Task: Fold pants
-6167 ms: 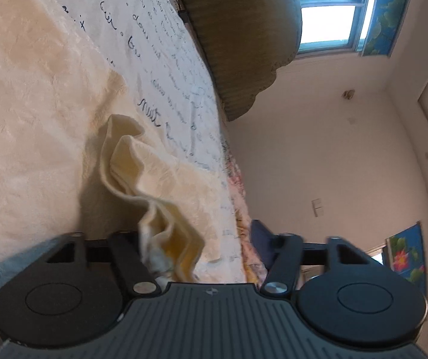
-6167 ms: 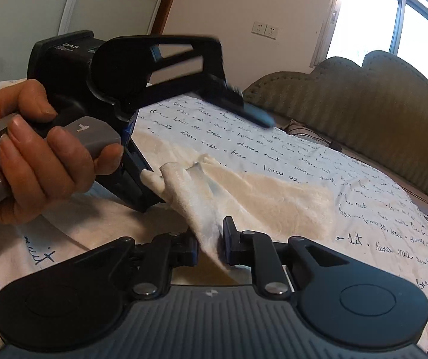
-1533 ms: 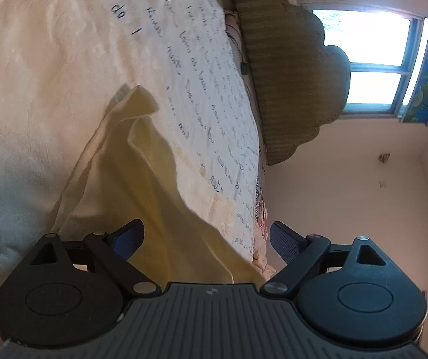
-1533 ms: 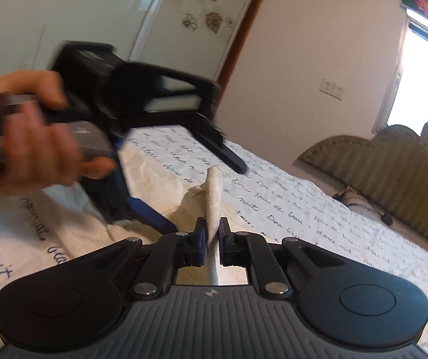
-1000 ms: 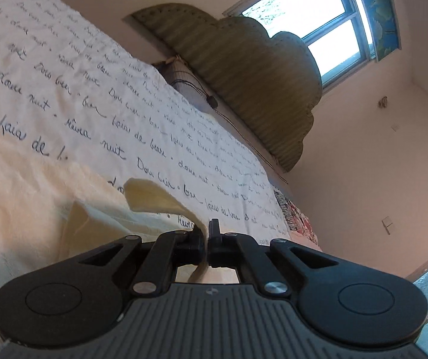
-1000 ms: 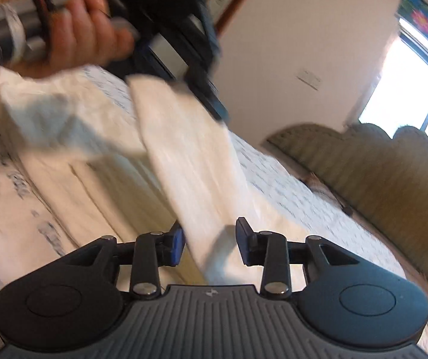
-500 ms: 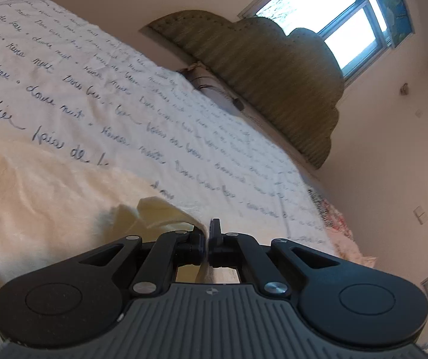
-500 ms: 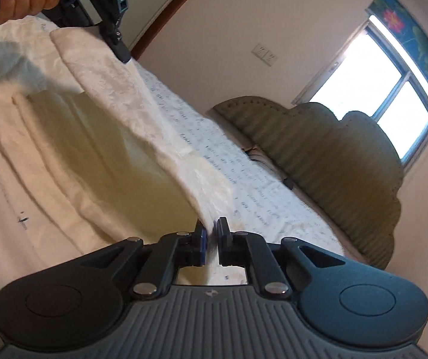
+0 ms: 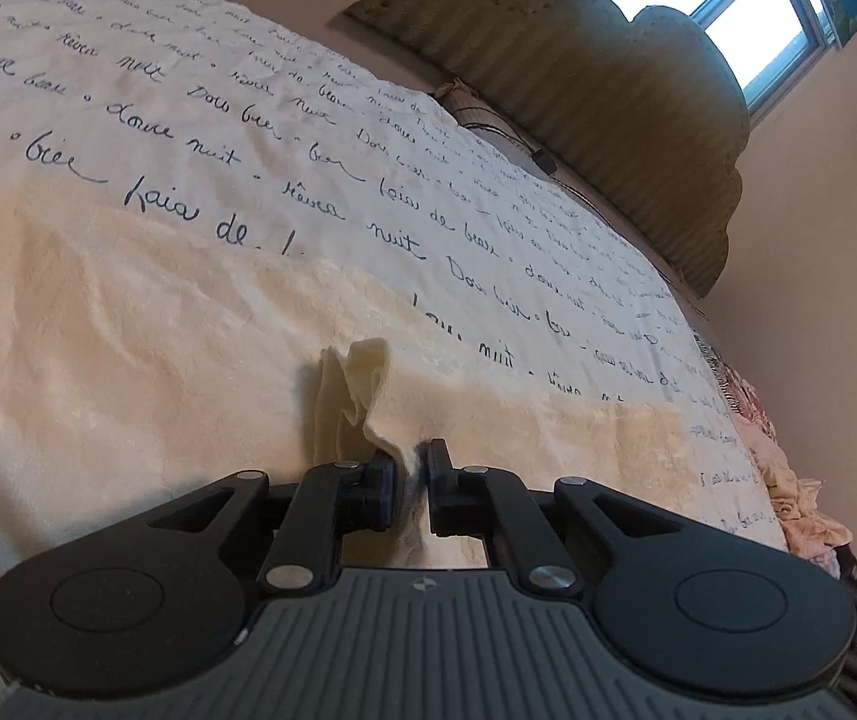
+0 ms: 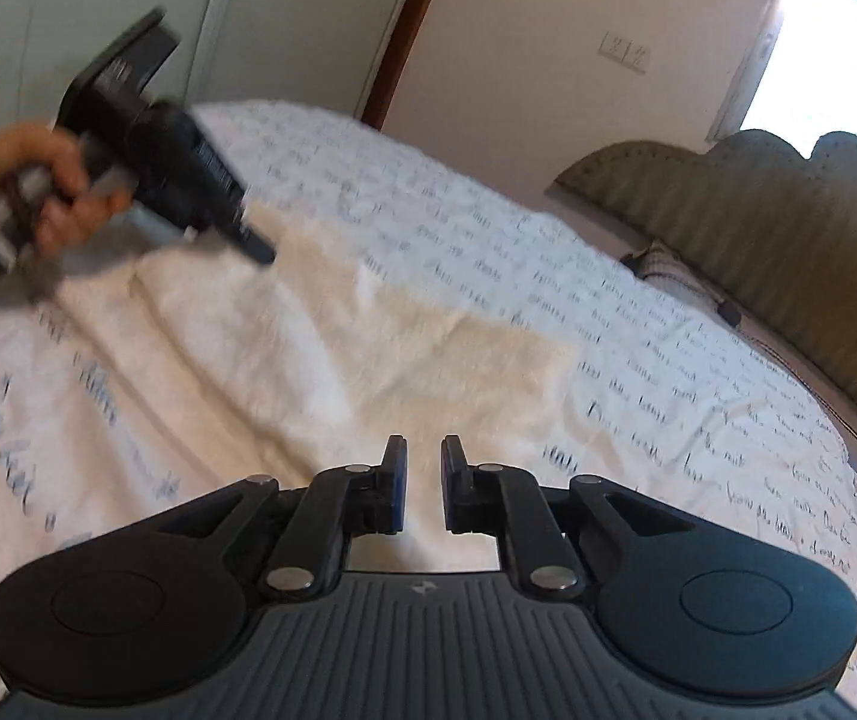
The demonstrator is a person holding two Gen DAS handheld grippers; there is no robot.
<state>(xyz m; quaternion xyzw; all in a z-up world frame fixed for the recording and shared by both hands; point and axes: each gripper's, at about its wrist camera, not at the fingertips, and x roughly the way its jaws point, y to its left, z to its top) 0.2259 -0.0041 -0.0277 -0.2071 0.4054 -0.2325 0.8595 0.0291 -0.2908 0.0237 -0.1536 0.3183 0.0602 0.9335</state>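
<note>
**A:** What does the left wrist view give you?

**B:** The left gripper [image 9: 409, 483] low over the cream, fuzzy fabric pants [image 9: 128, 324], which lie spread flat on the white bedspread printed with dark cursive writing [image 9: 308, 120]. A small crumpled fold of the pants stands up between its black fingers [image 9: 377, 489]. The jaws are opening, narrow gap, cloth between them, pads no longer pressing it.

**A:** And the right wrist view?

**B:** It shows what the other cannot: the person's left hand [image 10: 20, 192], blurred, wrapped round the left gripper's handle, that gripper's tip down at the far edge of the pants [image 10: 320, 360]. The right gripper [image 10: 424, 483] sits above the near part of the cloth, jaws slightly apart and opening, nothing between them.

**A:** Anything only the left view has?

**B:** The fold itself. Both views catch the olive, scalloped, ribbed headboard [image 9: 608, 120] and the bright window [image 9: 728, 12] behind it.
</note>
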